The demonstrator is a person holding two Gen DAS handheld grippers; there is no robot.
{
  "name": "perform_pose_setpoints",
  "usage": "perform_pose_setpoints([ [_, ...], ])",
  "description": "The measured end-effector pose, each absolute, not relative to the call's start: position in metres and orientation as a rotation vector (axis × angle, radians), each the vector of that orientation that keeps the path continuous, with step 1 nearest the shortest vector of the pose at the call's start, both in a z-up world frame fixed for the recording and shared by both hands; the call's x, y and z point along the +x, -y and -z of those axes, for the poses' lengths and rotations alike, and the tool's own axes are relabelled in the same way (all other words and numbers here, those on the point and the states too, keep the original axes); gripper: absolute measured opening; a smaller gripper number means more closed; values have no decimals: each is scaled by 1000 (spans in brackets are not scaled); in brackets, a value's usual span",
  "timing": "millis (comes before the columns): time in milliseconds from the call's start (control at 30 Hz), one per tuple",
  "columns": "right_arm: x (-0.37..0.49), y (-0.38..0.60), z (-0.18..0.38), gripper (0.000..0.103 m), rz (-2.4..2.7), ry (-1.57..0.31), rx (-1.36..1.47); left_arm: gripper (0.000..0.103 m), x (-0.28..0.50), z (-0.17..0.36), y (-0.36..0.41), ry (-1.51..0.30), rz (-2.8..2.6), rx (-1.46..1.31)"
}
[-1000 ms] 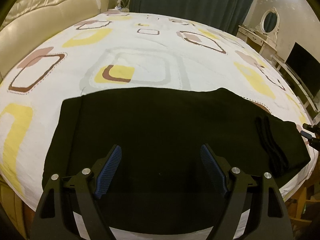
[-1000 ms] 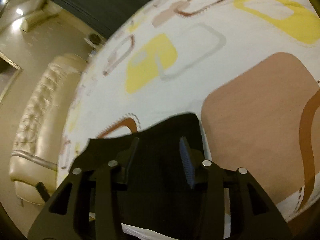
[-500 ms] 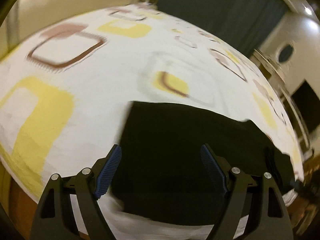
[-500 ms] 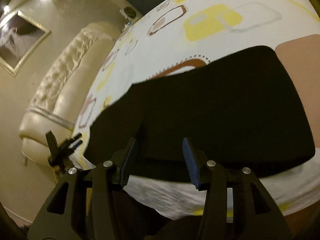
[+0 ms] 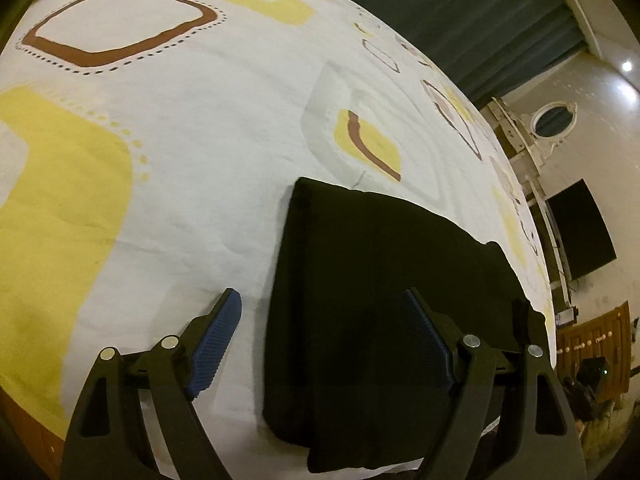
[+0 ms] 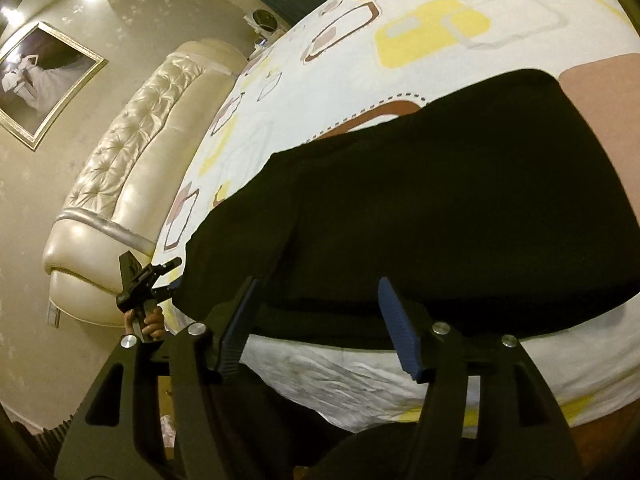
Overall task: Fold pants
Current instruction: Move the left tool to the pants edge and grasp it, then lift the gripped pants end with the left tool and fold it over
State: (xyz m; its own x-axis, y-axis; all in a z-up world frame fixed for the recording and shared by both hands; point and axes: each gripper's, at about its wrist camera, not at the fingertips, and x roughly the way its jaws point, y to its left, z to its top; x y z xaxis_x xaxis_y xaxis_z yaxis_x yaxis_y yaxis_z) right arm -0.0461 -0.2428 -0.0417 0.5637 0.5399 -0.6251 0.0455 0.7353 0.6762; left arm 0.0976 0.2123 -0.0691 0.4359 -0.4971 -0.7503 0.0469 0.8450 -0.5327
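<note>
1. The black pants (image 5: 380, 292) lay flat as a folded dark slab on the bed's patterned sheet (image 5: 180, 128), filling the lower middle and right of the left wrist frame; in the right wrist frame they (image 6: 440, 200) spread across the centre, near the bed's front edge.
2. The left gripper (image 5: 320, 344) hung over the pants' left edge with its fingers spread wide and holding nothing: one blue pad (image 5: 216, 344) lay over bare sheet, the other (image 5: 424, 344) over the black cloth.
3. The right gripper (image 6: 320, 328) sat at the lower centre of its frame, fingers apart and empty, with the pants' near hem between and beyond them.
4. At lower left of the right wrist frame, a hand (image 6: 148, 320) held the left gripper beside the pants' end.
5. A tufted cream headboard (image 6: 132, 168) and a framed picture (image 6: 40, 76) filled the upper left.
</note>
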Motion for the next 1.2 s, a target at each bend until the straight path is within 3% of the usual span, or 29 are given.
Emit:
perform_pose_setpoints([
  [100,-46,238,42,61,-329,-946,690,58,95,71,-208,-1093,403,-488],
  [133,-46,237,42,61,-333,-947,692,44,96,74,-206,-1111,425,-498],
  [200,-46,235,42,62,-332,-948,693,40,94,79,-199,-1133,443,-505],
  [233,-46,235,42,62,-333,-948,693,32,94,79,-198,-1130,454,-511],
  [267,-46,235,42,62,-333,-947,691,17,94,81,-196,-1137,469,-529],
  [467,-48,235,39,62,-304,-928,669,14,92,74,-190,-1155,440,-561],
  [800,-52,251,38,70,-255,-890,704,14,92,11,-168,-1104,437,-523],
  [1000,-55,264,36,86,-214,-842,735,14,88,-29,-134,-1059,454,-421],
  [1200,-57,273,37,87,-180,-819,766,14,82,-66,-94,-1029,490,-337],
])
